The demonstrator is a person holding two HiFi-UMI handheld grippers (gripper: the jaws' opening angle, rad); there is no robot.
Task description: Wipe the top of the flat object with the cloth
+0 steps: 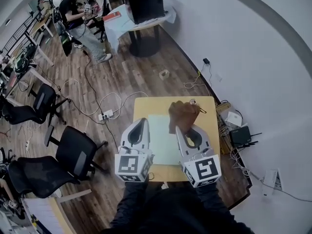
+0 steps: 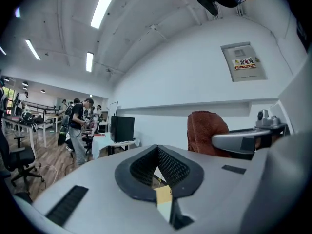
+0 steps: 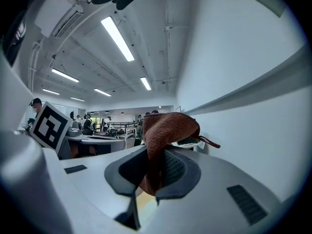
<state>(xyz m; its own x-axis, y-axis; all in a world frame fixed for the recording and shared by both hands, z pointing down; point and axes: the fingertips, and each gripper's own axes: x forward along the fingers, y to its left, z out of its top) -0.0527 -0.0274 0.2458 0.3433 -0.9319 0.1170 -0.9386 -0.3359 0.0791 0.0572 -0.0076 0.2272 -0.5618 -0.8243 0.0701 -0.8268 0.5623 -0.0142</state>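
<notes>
A pale flat board lies on a small wooden table. My right gripper is shut on a brown cloth, which bunches up above its jaws over the board's right part. In the right gripper view the cloth stands up out of the shut right gripper. My left gripper hovers over the board's left edge, shut with nothing between its fingers. In the left gripper view the left gripper points out across the room, with the cloth to its right.
A small metal ring lies at the table's far edge. Black office chairs and floor cables with a power strip are to the left. A router and boxes sit by the white wall on the right. A person stands far back.
</notes>
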